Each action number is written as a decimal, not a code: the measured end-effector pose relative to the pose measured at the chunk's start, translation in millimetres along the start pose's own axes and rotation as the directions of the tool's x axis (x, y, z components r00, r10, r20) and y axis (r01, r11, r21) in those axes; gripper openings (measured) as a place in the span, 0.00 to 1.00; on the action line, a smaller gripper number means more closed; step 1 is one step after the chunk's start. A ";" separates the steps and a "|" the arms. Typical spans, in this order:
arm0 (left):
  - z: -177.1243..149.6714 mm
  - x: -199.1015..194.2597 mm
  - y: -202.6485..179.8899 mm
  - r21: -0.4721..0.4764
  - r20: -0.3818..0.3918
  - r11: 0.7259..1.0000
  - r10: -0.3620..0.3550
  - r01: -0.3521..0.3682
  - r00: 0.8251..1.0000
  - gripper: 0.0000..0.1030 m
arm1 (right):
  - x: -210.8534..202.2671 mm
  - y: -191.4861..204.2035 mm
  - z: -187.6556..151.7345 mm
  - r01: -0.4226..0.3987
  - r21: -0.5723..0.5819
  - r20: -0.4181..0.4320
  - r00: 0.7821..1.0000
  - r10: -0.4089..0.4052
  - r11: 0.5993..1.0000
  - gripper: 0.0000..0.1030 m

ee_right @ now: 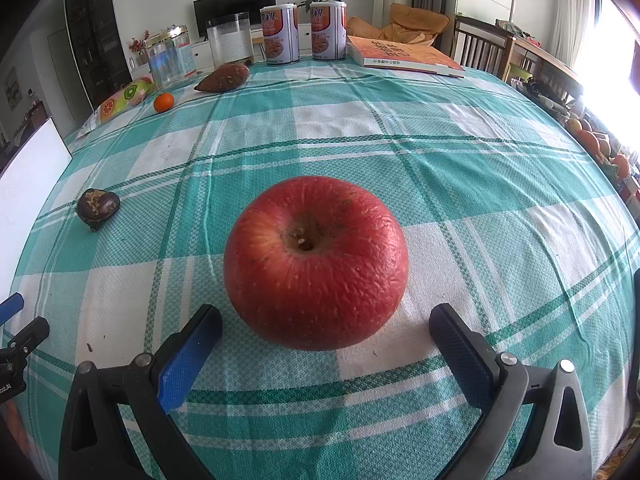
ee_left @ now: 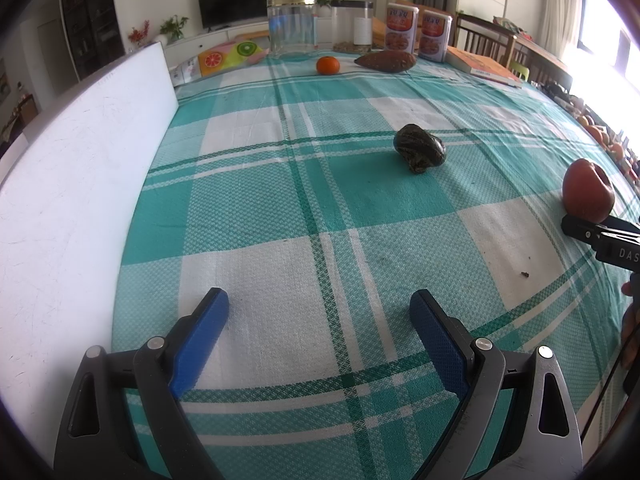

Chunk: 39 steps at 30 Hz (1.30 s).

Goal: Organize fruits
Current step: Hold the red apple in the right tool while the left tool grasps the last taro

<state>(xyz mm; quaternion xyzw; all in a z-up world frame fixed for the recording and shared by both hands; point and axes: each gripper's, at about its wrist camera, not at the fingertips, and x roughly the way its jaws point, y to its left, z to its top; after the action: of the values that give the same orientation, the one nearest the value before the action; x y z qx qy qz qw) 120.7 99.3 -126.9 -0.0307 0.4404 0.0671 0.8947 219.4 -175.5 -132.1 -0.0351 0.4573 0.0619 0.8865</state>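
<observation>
A wrinkled red apple (ee_right: pixel 316 260) sits on the checked tablecloth just ahead of my right gripper (ee_right: pixel 326 316), which is open with a finger on each side of it, not touching. The apple also shows at the right edge of the left wrist view (ee_left: pixel 587 190). My left gripper (ee_left: pixel 320 300) is open and empty above the cloth. A dark shrivelled fruit (ee_left: pixel 419 148) lies mid-table; it shows at the left in the right wrist view (ee_right: pixel 97 207). A small orange (ee_left: pixel 328 65) and a sweet potato (ee_left: pixel 386 62) lie at the far side.
A white board (ee_left: pixel 80 184) stands along the table's left edge. Two clear jars (ee_left: pixel 292 26), two printed canisters (ee_left: pixel 401 28), a book (ee_left: pixel 484 66) and a fruit-print packet (ee_left: pixel 228 56) line the far edge. Chairs and a pile of oranges (ee_right: pixel 596 142) lie off the right.
</observation>
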 end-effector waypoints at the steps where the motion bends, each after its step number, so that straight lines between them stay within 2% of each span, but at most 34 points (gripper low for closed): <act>1: 0.0 0.0 0.0 0.000 0.000 1.000 0.001 -0.001 1.000 0.91 | 0.0 -0.2 0.2 -0.001 0.000 0.000 1.000 0.001 1.000 1.00; 21: 0.2 -0.2 0.1 -0.009 -0.003 1.000 0.000 0.000 1.000 0.90 | -1.0 -0.9 0.5 -0.008 0.004 0.003 1.000 0.008 1.000 1.00; 22: 2.1 0.0 0.5 -0.029 -0.016 0.999 -0.019 0.018 1.000 0.90 | -1.3 -1.8 0.5 -0.013 0.007 0.005 1.000 0.013 1.000 1.00; 23: 5.4 -0.9 -0.2 -0.050 -0.015 0.996 -0.073 0.072 0.997 0.90 | -1.8 -2.7 0.4 -0.019 0.011 0.007 1.000 0.019 1.000 1.00; 25: 15.1 0.3 -6.1 -0.091 -0.009 0.978 -0.191 0.190 0.981 0.90 | -2.6 -4.6 0.4 -0.031 0.021 0.012 0.999 0.031 0.999 1.00; 26: 21.9 3.6 -12.6 -0.092 -0.015 0.974 -0.209 0.207 0.978 0.90 | -3.3 -5.4 0.1 -0.037 0.025 0.015 0.999 0.037 0.999 1.00; 29: 47.1 18.6 -40.3 -0.016 -0.020 0.982 -0.187 0.187 0.982 0.90 | -4.3 -7.4 -0.1 -0.052 0.035 0.022 0.998 0.051 0.998 1.00; 32: 72.2 37.1 -62.5 0.074 -0.005 0.991 -0.114 0.114 0.993 0.90 | -7.3 -13.0 -0.8 -0.086 0.060 0.040 0.996 0.083 0.994 1.00; 35: 88.9 51.8 -65.7 0.060 -0.005 0.992 -0.111 0.111 0.994 0.88 | -13.2 -24.8 -1.5 -0.143 0.117 0.084 0.987 0.134 0.983 1.00; 36: 91.3 54.8 -66.4 0.062 -0.005 0.991 -0.115 0.115 0.993 0.82 | -14.2 -27.9 -0.9 -0.164 0.134 0.097 0.984 0.152 0.977 1.00; 37: 92.0 57.2 -68.0 0.077 -0.009 0.990 -0.117 0.118 0.993 0.55 | -14.4 -29.8 0.8 -0.191 0.146 0.106 0.979 0.177 0.971 1.00; 38: 92.1 60.7 -69.7 0.096 -0.031 0.989 -0.110 0.113 0.993 0.42 | -14.0 -30.0 3.4 -0.212 0.152 0.113 0.974 0.196 0.965 1.00; 39: 92.0 59.1 -69.4 0.102 -0.020 0.987 -0.120 0.122 0.993 0.42 | -13.7 -27.9 6.1 -0.219 0.147 0.119 0.972 0.203 0.965 1.00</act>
<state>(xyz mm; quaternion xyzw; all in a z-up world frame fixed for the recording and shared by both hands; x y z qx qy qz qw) 238.7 46.6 -117.9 -0.0118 0.4466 -0.0103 0.8946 220.4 -203.4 -117.3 0.0879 0.4157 0.1210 0.8971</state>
